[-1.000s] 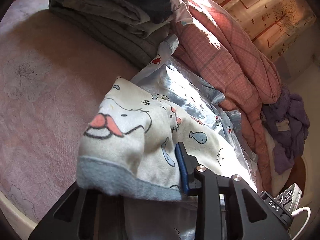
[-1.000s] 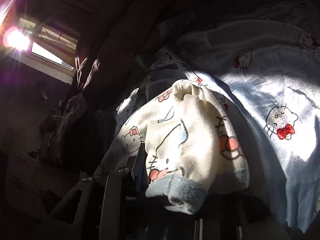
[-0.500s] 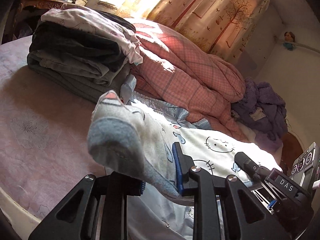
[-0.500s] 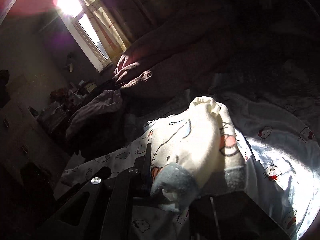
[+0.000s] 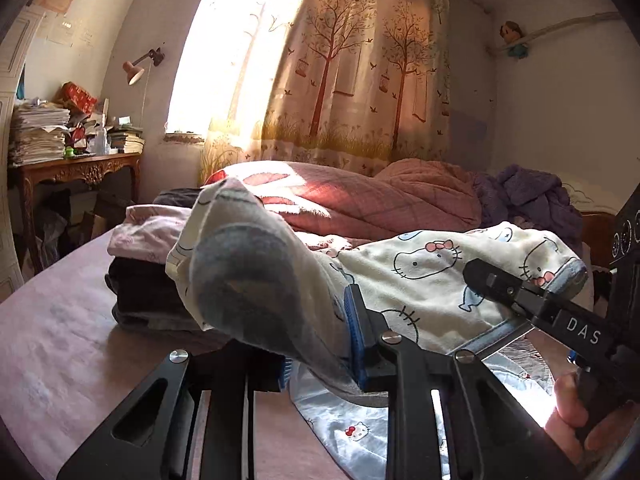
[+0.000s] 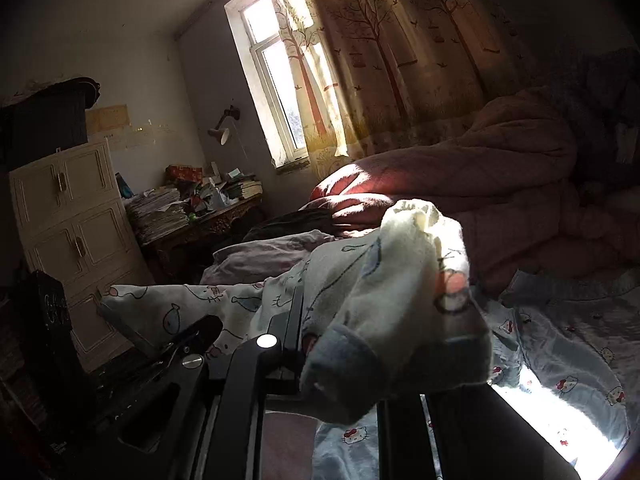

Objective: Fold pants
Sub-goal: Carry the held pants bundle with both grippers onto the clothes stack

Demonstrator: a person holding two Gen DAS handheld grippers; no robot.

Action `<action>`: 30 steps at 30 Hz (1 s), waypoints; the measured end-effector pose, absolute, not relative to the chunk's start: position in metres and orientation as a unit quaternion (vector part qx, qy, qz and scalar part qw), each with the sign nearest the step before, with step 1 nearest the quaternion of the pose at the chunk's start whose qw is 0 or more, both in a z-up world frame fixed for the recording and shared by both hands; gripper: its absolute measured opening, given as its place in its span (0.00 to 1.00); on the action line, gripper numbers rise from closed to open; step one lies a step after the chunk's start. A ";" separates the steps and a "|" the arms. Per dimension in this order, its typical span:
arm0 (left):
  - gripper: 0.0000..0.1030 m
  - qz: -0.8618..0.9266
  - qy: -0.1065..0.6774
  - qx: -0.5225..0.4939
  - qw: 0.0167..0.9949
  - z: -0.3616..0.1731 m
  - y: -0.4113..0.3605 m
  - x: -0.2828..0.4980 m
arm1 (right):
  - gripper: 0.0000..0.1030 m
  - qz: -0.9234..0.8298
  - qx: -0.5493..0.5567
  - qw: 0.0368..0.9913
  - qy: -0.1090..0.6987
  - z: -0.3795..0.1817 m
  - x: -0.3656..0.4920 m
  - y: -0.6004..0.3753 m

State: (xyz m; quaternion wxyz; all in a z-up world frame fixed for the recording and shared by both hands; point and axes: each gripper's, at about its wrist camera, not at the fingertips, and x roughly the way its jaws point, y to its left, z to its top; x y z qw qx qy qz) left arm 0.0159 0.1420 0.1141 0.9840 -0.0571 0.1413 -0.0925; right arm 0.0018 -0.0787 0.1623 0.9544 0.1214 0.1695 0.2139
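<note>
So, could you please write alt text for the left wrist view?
The left gripper is shut on the grey cuff of cream cartoon-cat pants, held above a pink bed. The right gripper holds the other cuff. Behind lie folded clothes, a pink quilt and sunlit tree-print curtains.

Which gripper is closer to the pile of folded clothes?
Left. The left gripper is right beside the pile; the right gripper holds the pants farther away.

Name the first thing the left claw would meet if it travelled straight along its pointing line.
Apart from the cartoon-print pants it grips, probably the stack of folded clothes; depth is uncertain.
</note>
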 end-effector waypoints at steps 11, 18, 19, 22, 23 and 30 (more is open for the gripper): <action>0.26 -0.081 0.082 -0.016 0.993 0.172 0.211 0.066 | 0.13 0.259 0.087 0.954 0.123 0.229 0.067 -0.004; 0.26 -0.076 0.072 -0.010 0.994 0.177 0.256 0.133 | 0.13 0.258 0.106 0.955 0.100 0.253 0.140 0.048; 0.26 -0.077 0.070 -0.015 0.994 0.176 0.264 0.142 | 0.13 0.259 0.107 0.955 0.099 0.253 0.150 0.055; 0.26 -0.066 0.053 -0.025 0.996 0.170 0.287 0.161 | 0.13 0.260 0.098 0.956 0.092 0.254 0.179 0.081; 0.26 -0.064 0.050 -0.028 0.996 0.167 0.294 0.166 | 0.13 0.267 0.103 0.954 0.089 0.252 0.189 0.087; 0.29 -0.041 0.112 -0.058 0.991 0.108 0.329 0.225 | 0.13 0.257 0.069 0.959 0.101 0.205 0.240 0.133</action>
